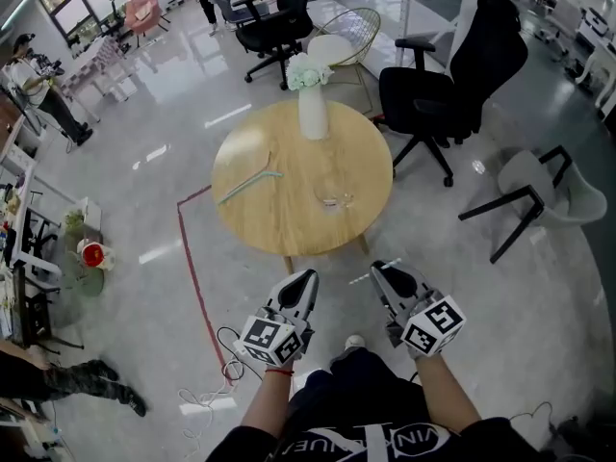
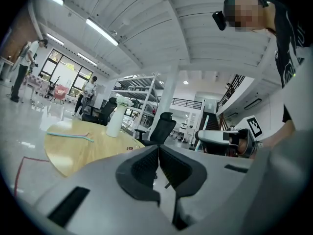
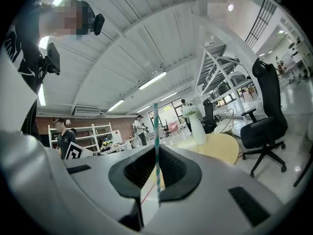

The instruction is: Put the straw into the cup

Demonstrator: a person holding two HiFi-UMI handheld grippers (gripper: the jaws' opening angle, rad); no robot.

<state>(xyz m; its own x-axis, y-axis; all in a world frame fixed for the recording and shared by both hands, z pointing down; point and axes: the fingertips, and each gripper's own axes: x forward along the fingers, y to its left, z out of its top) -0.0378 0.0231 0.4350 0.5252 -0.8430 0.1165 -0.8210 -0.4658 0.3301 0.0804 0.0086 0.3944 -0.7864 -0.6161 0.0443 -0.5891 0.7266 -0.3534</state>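
Observation:
My right gripper (image 1: pixel 378 269) is shut on a thin teal-and-white striped straw (image 3: pixel 156 127), which stands upright between its jaws; from the head view the straw (image 1: pixel 360 279) pokes out to the left of the jaws. My left gripper (image 1: pixel 308 276) is shut with nothing in it. Both hang side by side in front of the near edge of the round wooden table (image 1: pixel 289 229), well short of it. A clear cup (image 1: pixel 336 199), faint and hard to make out, stands right of the table's middle. A second, plain teal straw (image 1: pixel 248 183) lies on the left part of the table.
A white vase (image 1: pixel 313 111) with pale flowers stands at the table's far edge. Black office chairs (image 1: pixel 452 85) and a grey chair (image 1: pixel 544 192) stand to the right and behind. Red floor tape (image 1: pixel 190 268) and a loose cable (image 1: pixel 223 346) run left of the table.

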